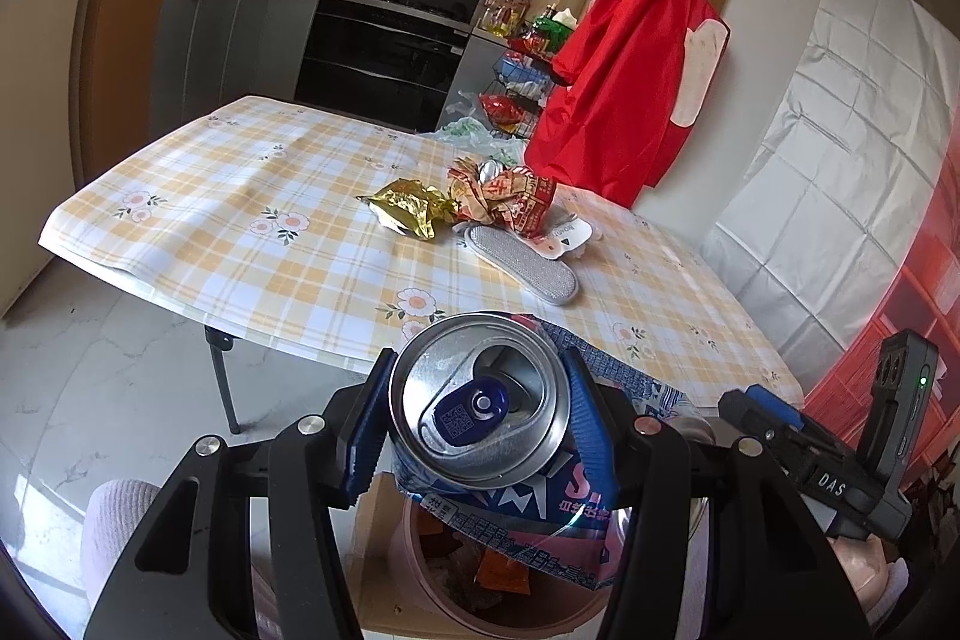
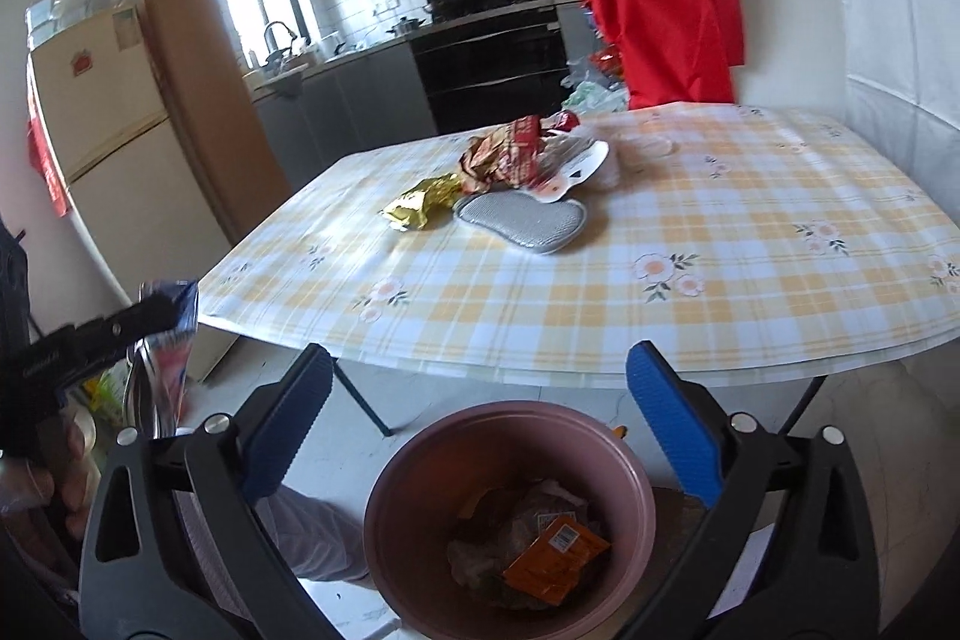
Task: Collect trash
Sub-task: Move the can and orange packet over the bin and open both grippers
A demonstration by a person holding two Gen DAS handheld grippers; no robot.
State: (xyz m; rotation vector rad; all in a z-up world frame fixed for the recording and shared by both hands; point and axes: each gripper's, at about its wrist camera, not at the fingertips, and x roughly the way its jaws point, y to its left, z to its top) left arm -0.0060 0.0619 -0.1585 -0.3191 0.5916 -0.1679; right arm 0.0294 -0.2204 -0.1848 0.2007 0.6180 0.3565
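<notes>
A kitchen is seen behind a table [image 1: 252, 196] covered in yellow check cloth, where a gold wrapper [image 1: 408, 207] and red wrappers [image 1: 510, 199] lie. A crushed can [image 1: 480, 403] is clamped in the left gripper [image 1: 477, 418] above the pink bin [image 2: 420, 508]. "DAS" is printed on the right gripper [image 2: 480, 430], which is held wide apart, holding nothing.

Bright window daylight, fisheye-bent edges, slight blur
</notes>
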